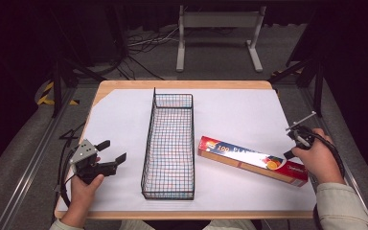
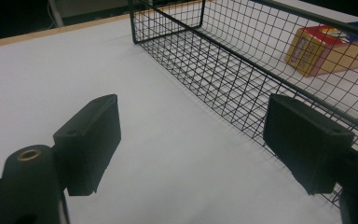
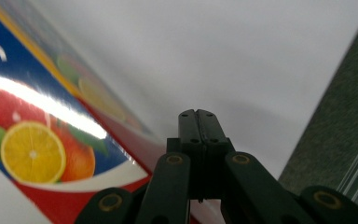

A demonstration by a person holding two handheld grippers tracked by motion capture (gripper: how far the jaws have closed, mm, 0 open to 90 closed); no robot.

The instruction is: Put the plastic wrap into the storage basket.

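Note:
A long, flat box of plastic wrap (image 1: 251, 160), red and blue with citrus fruit printed on it, lies slanted on the white sheet to the right of a black wire basket (image 1: 168, 146). My right gripper (image 1: 289, 154) is shut at the box's right end, low over its top. In the right gripper view its jaws (image 3: 198, 116) are pressed together with nothing between them, and the box (image 3: 37, 140) lies just to their left. My left gripper (image 1: 113, 151) rests open left of the basket. In the left gripper view the gripper (image 2: 191, 135) points along the basket's wall (image 2: 242, 70).
A white sheet (image 1: 239, 115) covers the wooden table (image 1: 182, 84). The basket has nothing in it. Beyond the table's right edge is grey floor (image 3: 335, 140). A white metal stand (image 1: 219, 28) and cables are on the floor behind the table.

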